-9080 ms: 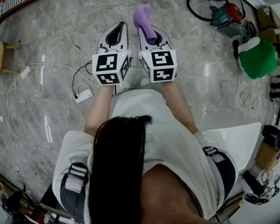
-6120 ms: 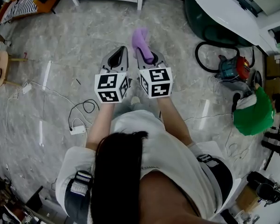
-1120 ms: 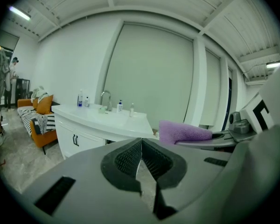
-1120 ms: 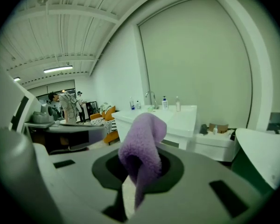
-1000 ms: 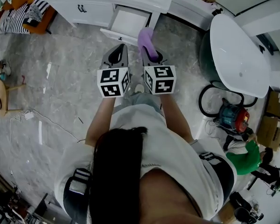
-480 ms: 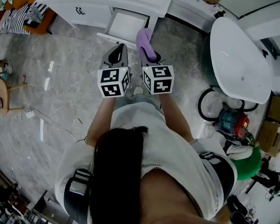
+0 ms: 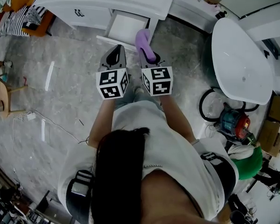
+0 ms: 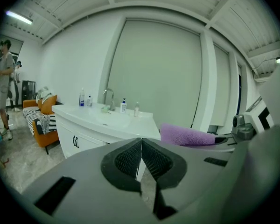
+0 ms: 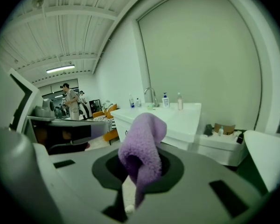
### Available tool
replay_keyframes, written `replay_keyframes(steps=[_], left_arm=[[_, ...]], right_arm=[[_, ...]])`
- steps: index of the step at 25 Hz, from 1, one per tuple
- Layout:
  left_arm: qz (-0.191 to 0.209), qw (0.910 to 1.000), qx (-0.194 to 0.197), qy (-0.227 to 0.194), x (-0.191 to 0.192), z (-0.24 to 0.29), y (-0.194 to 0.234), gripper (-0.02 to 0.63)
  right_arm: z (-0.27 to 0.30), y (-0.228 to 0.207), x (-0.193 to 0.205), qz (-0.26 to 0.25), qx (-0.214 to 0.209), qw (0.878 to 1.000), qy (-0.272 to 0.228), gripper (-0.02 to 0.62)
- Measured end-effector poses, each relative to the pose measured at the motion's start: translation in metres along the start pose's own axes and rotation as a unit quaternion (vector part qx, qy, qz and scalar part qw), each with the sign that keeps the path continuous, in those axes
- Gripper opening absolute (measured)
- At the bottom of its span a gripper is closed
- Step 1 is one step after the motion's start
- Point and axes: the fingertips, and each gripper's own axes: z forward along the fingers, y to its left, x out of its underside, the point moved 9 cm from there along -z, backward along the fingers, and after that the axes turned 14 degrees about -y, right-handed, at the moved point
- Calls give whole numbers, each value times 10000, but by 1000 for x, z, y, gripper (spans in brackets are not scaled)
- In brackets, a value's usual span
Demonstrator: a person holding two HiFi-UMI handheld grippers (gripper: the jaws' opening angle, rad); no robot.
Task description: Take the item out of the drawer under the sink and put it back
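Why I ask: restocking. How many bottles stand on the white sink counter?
4. Tall bottle, short bottle left of the metal tap; pump bottle, slim bottle right of it. Possibly more hidden.
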Motion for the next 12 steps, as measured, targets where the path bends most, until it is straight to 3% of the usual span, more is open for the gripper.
replay_keyframes(steps=[12], left_arm=[[-37,10000,91,-7,4,48,28,3]], right_arm=[[44,-12,-3,-98,215,9997,24,53]])
